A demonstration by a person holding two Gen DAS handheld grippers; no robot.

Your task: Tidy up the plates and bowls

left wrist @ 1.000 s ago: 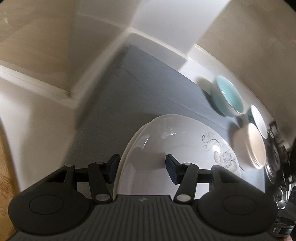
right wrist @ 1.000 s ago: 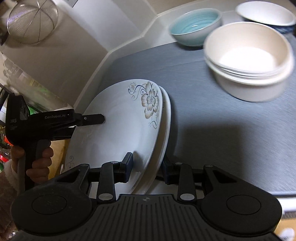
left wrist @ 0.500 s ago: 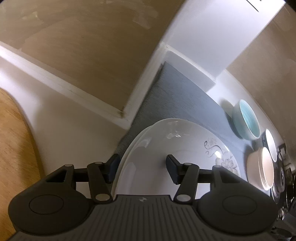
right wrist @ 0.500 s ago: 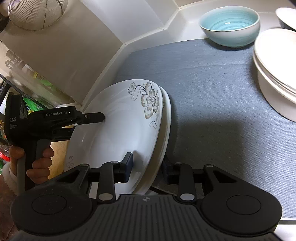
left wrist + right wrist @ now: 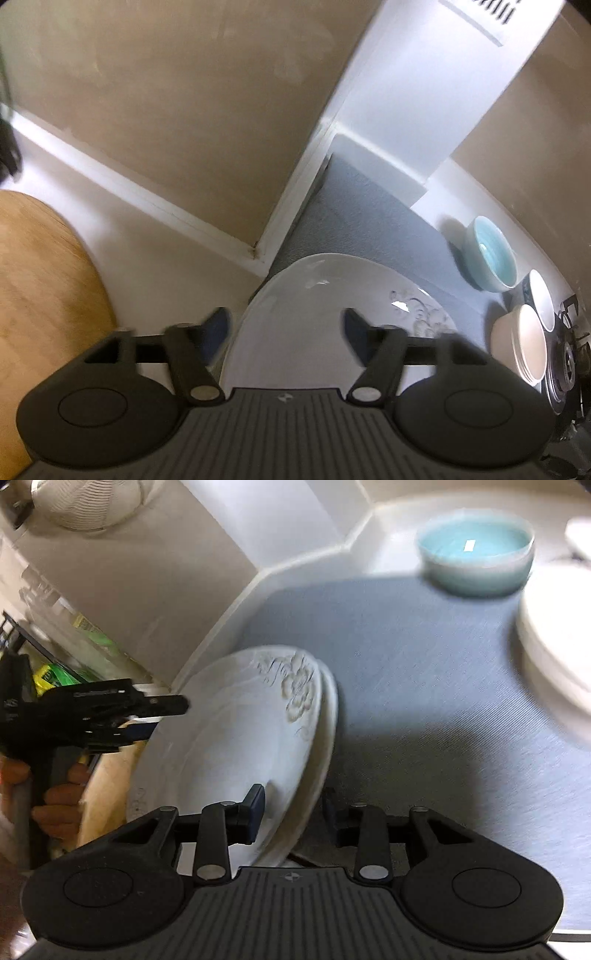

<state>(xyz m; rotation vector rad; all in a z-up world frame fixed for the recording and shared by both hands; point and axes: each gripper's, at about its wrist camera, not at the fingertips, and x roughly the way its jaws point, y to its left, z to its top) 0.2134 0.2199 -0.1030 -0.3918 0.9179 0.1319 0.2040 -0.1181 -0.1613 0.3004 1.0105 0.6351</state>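
Two stacked white plates, the top one with a flower pattern [image 5: 236, 738], are held tilted above the grey mat [image 5: 424, 686]. My right gripper [image 5: 293, 808] is shut on their near rim. My left gripper [image 5: 284, 325] grips the opposite rim and also shows in the right wrist view [image 5: 155, 716]; its fingers straddle the plates [image 5: 314, 317] with a wide gap. A light blue bowl [image 5: 476, 554] stands at the back and a stack of cream bowls [image 5: 557, 653] at the right.
A wooden board [image 5: 40, 288] lies to the left on the white counter. White walls and a corner ledge [image 5: 376, 162] border the mat. A white bowl with dark outside [image 5: 541, 302] and a stove burner [image 5: 565, 365] are at the right.
Both grippers have lifted and carried the plates leftward. The left gripper's fingers have spread wider. The bowls have shifted right in both views.
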